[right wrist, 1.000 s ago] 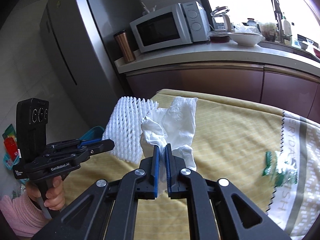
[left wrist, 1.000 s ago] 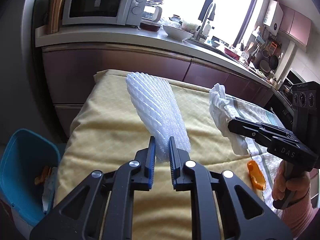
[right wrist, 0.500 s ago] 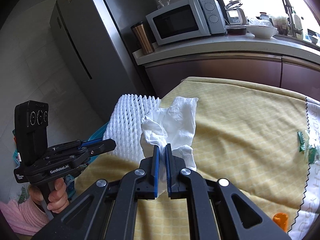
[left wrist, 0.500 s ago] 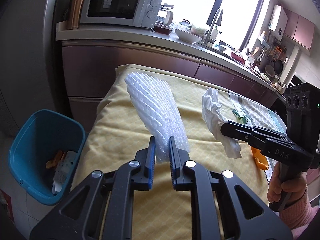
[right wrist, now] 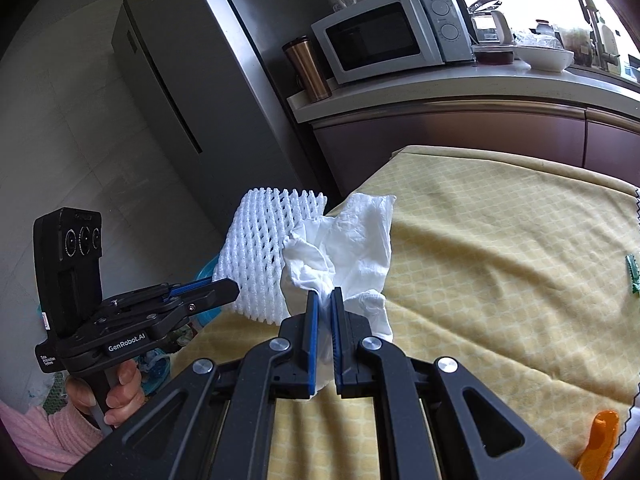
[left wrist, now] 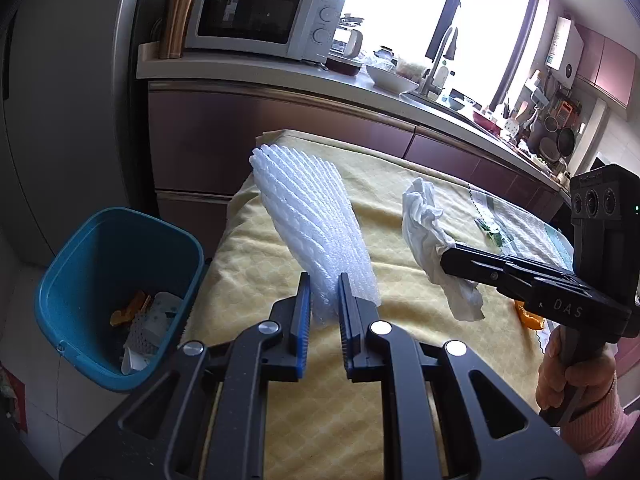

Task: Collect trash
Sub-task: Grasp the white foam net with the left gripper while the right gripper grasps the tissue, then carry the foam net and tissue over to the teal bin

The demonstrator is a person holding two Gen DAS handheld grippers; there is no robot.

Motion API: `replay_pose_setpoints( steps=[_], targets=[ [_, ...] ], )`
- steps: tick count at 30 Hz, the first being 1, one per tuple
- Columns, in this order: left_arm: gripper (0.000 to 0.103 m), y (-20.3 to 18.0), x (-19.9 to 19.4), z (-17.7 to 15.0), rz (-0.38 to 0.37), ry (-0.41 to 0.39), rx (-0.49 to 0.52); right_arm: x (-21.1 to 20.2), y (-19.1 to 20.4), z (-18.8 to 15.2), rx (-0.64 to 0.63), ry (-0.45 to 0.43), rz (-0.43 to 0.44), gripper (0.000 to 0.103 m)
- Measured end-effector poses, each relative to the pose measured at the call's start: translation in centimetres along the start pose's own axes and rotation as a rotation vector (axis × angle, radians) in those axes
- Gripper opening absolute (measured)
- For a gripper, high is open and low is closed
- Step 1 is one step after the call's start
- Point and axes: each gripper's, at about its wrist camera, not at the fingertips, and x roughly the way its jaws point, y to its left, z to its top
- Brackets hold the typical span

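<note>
Left tool (left wrist: pixel 323 316) clamps foam net (left wrist: pixel 316 232), raised over the tabletop (left wrist: pixel 400 184); right tool (right wrist: pixel 325 340) pinches tissue (right wrist: pixel 352 236). Bin (left wrist: pixel 72 276) sits down-left of both, nearer the left tool.

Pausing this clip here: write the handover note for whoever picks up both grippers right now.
Left gripper: shut on the foam net, held above the table.
Right gripper: shut on the tissue, also lifted.
Bin: on the floor at the table's left end, already holding some trash.
Left to do: drop both pieces in the bin, then collect the green wrapper and orange piece lying on the table.
</note>
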Motion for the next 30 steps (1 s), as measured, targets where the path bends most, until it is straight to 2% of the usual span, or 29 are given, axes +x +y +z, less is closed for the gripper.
replay_pose_setpoints(
  steps=[30],
  targets=[
    [0.014, 2.6, -3.3, -0.4, 0.060, -0.048, -0.035, 1.9, 2.9, 0.4, -0.042, 0.034, 0.078, 0.005]
  ],
)
